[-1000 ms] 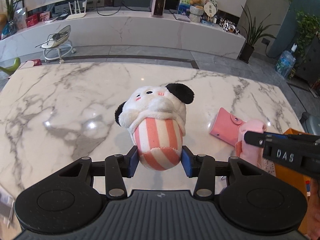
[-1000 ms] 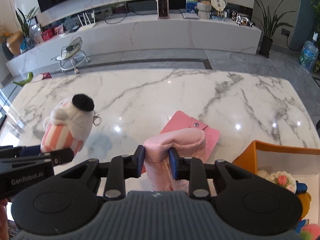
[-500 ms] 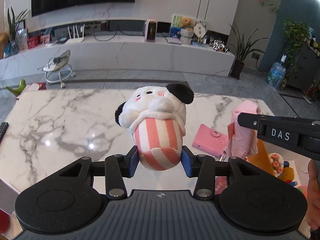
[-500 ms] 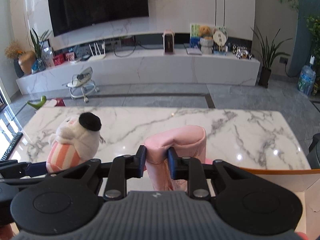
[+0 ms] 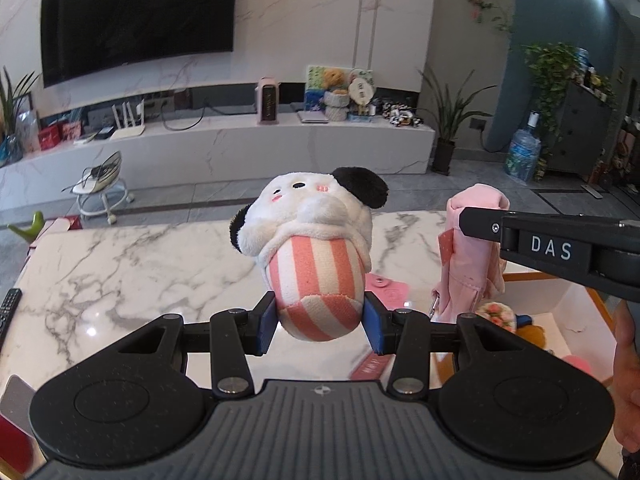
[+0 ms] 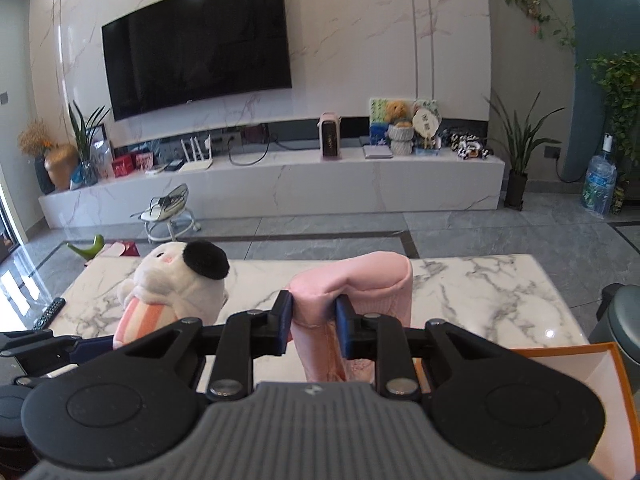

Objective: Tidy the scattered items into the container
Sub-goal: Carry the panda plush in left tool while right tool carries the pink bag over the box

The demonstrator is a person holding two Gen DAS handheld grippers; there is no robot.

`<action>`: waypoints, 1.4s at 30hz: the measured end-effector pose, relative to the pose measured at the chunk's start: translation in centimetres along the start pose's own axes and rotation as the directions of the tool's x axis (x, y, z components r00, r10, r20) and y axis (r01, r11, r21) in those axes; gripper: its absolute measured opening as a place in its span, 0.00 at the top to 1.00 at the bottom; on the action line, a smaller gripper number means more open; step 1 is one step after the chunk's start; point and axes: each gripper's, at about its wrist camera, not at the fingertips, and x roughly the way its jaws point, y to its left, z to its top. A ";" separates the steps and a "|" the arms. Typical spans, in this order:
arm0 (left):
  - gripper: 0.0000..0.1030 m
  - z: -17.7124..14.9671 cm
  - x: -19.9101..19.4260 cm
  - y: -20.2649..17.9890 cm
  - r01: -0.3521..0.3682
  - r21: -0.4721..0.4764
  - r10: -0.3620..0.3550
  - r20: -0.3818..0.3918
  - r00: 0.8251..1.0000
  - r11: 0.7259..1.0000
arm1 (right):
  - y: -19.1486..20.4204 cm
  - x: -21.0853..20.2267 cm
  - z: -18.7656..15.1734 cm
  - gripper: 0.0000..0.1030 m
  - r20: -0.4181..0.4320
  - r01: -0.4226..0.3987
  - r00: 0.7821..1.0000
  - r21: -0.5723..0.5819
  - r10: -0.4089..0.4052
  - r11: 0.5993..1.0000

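Note:
My left gripper [image 5: 320, 326] is shut on a plush toy [image 5: 316, 248] with a white head, black ears and a pink-striped body, held above the marble table [image 5: 120, 264]. The toy also shows in the right wrist view [image 6: 176, 292]. My right gripper [image 6: 314, 326] is shut on a pink fabric pouch [image 6: 352, 292], held in the air; the pouch also shows in the left wrist view [image 5: 472, 248]. The orange-rimmed white box [image 5: 560, 296] sits at the table's right, below the pouch, with small toys inside. Its rim shows in the right wrist view [image 6: 560, 350].
A pink card holder [image 5: 386, 286] lies on the table behind the plush toy. A remote control [image 5: 8, 308] lies at the table's left edge. A red item [image 5: 14, 446] sits at the near left corner. A person's hand [image 5: 628, 380] is at the right.
Both grippers have risen higher above the table with their items. The pouch has moved over toward the orange box.

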 end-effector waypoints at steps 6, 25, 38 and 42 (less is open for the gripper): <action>0.50 -0.5 -1.1 -3.1 0.041 0.051 -0.042 0.017 0.999 0.998 | -2.0 -3.2 -0.5 0.76 0.040 0.034 0.999 0.028 -0.035 0.999; 0.50 -1.9 -0.1 -14.5 0.204 0.197 -0.207 -0.005 0.978 0.959 | -11.8 -10.5 -2.9 0.76 0.083 0.203 0.973 0.154 -0.217 0.967; 0.50 -4.5 5.7 -19.2 0.286 0.251 -0.253 -0.155 0.955 0.925 | -19.6 -7.6 -5.0 0.76 -0.033 0.267 0.963 0.235 -0.267 0.935; 0.50 -5.7 7.9 -19.9 0.275 0.264 -0.222 -0.214 0.951 0.924 | -21.2 -5.0 -6.1 0.76 -0.087 0.258 0.966 0.254 -0.244 0.932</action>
